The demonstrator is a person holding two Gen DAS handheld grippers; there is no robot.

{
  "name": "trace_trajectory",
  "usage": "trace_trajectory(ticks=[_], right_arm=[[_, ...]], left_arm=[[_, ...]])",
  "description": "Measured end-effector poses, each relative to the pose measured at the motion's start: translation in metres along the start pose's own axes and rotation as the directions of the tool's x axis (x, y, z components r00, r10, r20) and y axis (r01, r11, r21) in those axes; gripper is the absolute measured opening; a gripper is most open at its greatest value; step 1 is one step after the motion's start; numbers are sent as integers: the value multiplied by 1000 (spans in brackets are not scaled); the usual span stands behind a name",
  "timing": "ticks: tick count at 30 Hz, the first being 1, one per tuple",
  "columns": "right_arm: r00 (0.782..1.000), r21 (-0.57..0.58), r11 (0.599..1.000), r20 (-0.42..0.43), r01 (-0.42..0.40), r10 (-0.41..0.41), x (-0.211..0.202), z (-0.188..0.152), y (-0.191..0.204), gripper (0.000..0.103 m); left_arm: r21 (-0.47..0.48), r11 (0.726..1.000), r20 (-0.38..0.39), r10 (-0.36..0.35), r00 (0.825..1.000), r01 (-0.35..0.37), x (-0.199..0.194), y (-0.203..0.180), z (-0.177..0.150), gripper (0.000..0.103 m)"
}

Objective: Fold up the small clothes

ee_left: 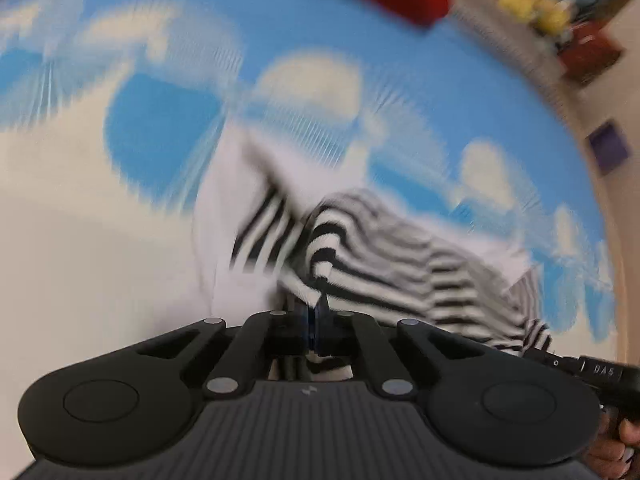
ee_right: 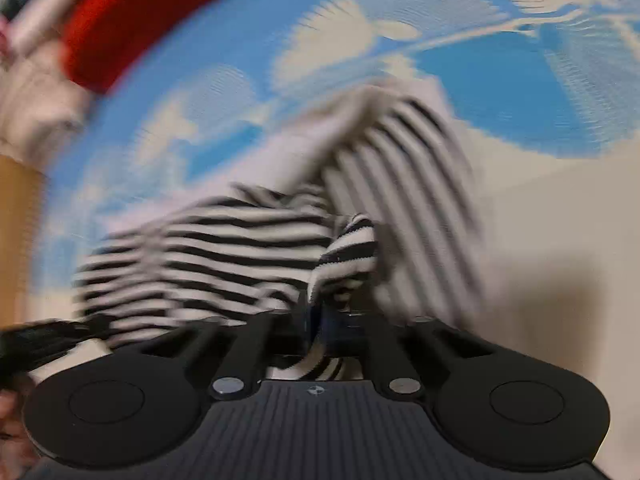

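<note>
We see one blue sheet [ee_left: 304,32] printed with white shapes, spread under everything and filling most of both views, though blur smears its pattern so we cannot say what the shapes are. On it lies one red cloth [ee_right: 140,16], cut off by the top edge in both views, so its kind is hard to tell. There is one striped garment [ee_right: 240,256], black and white, bunched up in the middle of the sheet and stretched between our two tools; its outline is blurred and its lower part is hidden behind the tool bodies. Beyond the sheet's edge in the left view sit a few small things, yellow, dark red and purple, too smeared to name. We count two grippers. The left gripper [ee_left: 318,306] has its fingers pressed together on a fold of the striped garment, which rises just ahead of the tips. The right gripper [ee_right: 316,308] is likewise pinched closed on another fold of the same garment, which bulges over its tips.
</note>
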State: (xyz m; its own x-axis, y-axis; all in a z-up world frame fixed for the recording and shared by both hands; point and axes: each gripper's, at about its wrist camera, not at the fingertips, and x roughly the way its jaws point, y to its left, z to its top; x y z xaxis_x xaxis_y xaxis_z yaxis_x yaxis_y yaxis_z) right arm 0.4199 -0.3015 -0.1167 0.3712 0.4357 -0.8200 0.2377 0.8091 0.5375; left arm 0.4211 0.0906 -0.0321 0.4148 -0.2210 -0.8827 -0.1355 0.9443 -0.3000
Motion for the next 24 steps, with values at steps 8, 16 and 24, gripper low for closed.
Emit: trace_trajectory(ticks=[8, 16, 24], right_arm=[[1000, 308, 951, -8, -15, 19, -2, 5, -45, 10], [960, 169, 964, 159, 203, -230, -28, 6, -21, 36], [995, 203, 974, 29, -99, 95, -4, -1, -21, 46]], left_arm=[[-66, 998, -94, -1, 996, -5, 7, 20, 0, 11], [31, 998, -2, 62, 998, -62, -7, 11, 2, 31], [114, 983, -69, 155, 986, -146, 46, 11, -19, 8]])
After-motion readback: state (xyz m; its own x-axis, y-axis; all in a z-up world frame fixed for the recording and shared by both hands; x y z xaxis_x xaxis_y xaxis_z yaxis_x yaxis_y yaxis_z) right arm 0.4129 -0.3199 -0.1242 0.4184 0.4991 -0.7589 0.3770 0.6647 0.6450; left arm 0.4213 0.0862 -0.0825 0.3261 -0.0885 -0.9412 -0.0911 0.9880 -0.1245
